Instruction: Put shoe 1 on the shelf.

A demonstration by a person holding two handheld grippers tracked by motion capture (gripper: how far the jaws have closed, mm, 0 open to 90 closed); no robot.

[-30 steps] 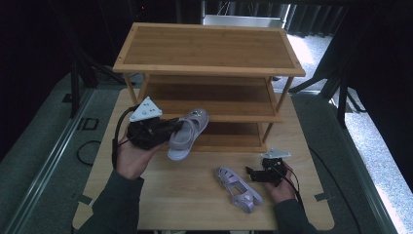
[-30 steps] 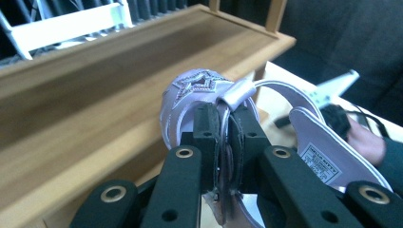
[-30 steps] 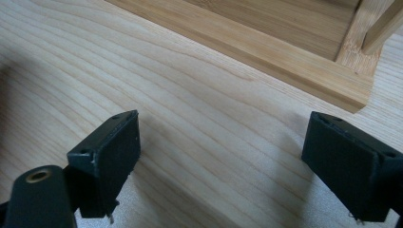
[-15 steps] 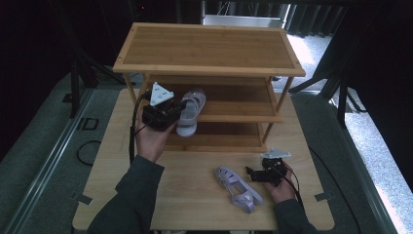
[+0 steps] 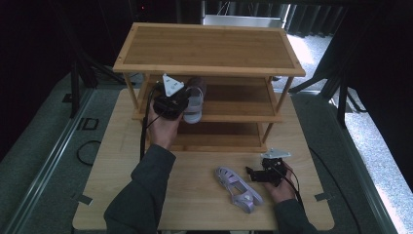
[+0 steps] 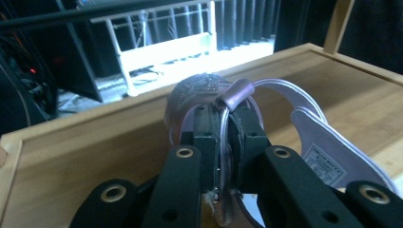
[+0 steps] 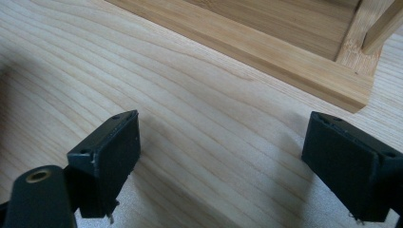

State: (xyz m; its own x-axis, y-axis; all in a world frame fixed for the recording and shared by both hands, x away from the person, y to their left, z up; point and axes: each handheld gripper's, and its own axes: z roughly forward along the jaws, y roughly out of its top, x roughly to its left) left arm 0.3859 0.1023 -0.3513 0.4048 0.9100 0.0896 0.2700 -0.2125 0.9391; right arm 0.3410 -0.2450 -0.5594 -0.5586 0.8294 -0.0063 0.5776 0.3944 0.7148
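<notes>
My left gripper [image 5: 185,103] is shut on the strap of a lilac sandal [image 5: 196,101], which reaches in over the front of the middle shelf [image 5: 234,100] of a three-tier wooden rack. In the left gripper view the jaws [image 6: 227,128] pinch the thin strap, and the sandal [image 6: 323,152] hangs tilted above the shelf board [image 6: 95,152]. A second lilac sandal [image 5: 237,187] lies on the table in front of the rack. Just right of it rests my right gripper [image 5: 251,173], open, with bare table between its jaws [image 7: 223,130].
The rack's top shelf [image 5: 209,46] overhangs the held sandal, and its posts [image 5: 285,95] stand at the corners. The bottom shelf's front edge [image 7: 285,61] runs just ahead of the right gripper. Cables trail from both grippers over the wooden table [image 5: 112,165].
My left hand has carried the sandal away from me, from in front of the rack to over the middle shelf. The right gripper and the sandal on the table have stayed put.
</notes>
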